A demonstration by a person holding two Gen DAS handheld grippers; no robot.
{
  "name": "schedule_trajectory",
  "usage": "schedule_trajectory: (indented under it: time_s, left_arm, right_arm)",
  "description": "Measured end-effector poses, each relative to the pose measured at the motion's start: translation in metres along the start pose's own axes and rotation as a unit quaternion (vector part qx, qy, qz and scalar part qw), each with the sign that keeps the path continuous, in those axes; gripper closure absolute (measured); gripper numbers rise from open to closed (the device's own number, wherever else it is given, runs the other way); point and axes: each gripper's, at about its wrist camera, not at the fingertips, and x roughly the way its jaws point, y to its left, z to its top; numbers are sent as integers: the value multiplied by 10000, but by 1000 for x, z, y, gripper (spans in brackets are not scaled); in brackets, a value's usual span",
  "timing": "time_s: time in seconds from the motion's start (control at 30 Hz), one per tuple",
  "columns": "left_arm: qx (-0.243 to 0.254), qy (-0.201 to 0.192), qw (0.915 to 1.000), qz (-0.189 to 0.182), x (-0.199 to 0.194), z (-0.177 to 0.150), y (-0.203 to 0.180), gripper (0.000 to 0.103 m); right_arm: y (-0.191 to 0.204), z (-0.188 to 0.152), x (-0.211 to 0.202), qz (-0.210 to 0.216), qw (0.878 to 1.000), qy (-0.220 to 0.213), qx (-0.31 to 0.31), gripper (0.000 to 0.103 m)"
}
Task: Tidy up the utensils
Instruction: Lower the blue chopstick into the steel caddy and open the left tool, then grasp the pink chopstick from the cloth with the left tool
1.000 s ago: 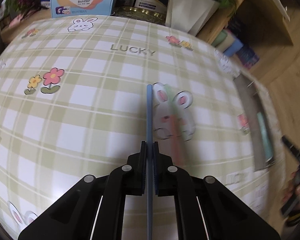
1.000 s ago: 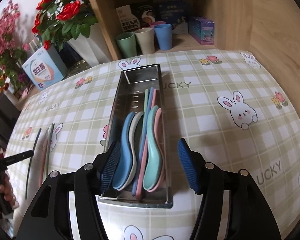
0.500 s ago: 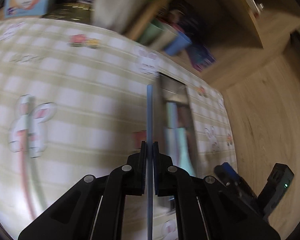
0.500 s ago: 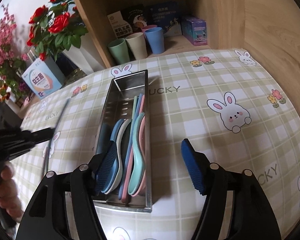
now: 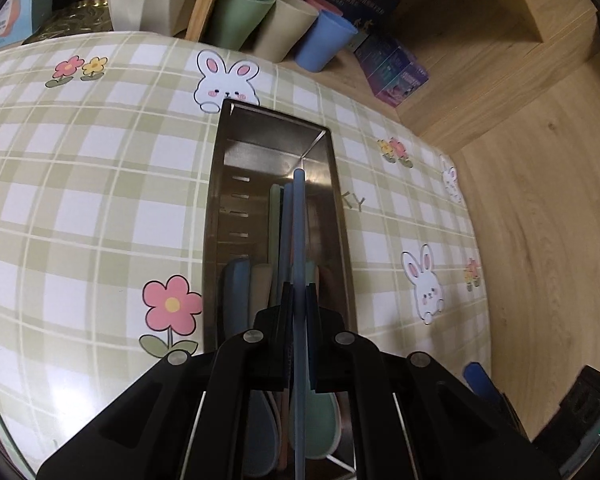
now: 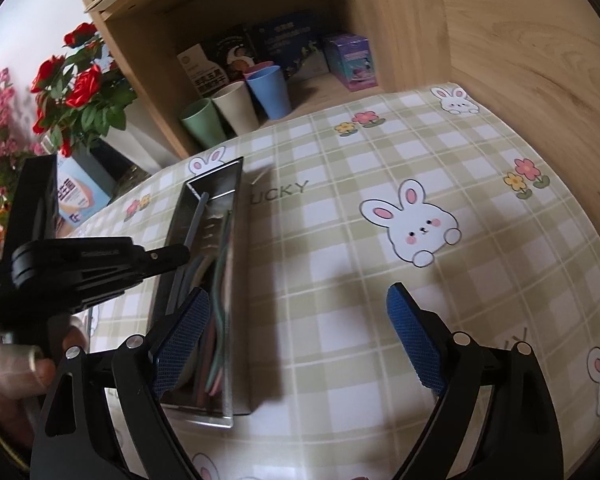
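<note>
A: Status: tray [image 5: 220, 184] already holds spoons [image 5: 317, 416]. Our left gripper [image 5: 298, 316] pinches a blue chopstick [image 5: 298, 216] over the tray.

B: We haven't dropped it. Right gripper [image 6: 300, 344] fingers spread, idle above the tabletop [image 6: 379, 280].

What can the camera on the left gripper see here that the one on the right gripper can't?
Only the left wrist view shows the blue chopstick clamped between its own fingers, seen end-on over the spoons lying in the tray. Only the right wrist view shows the red roses, the left gripper from the side, and the right gripper open and holding nothing. Both show the metal tray, the checked tablecloth and the three cups.
</note>
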Motion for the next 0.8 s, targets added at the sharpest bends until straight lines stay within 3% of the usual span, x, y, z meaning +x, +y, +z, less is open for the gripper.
schedule_trajectory:
  time_s: [0.4, 0.63, 0.8]
  left_arm:
    - [254, 258, 9991, 228, 25, 6, 0, 97]
    - [566, 136, 9983, -24, -4, 8, 0, 94]
    - [1064, -234, 9940, -137, -56, 5, 13, 74]
  right_arm:
    - [-13, -3, 1, -21, 9999, 30, 168, 16]
    - [-2, -6, -8, -41, 9999, -28, 155, 16]
    - [23, -8, -16, 27, 9999, -118, 96, 16]
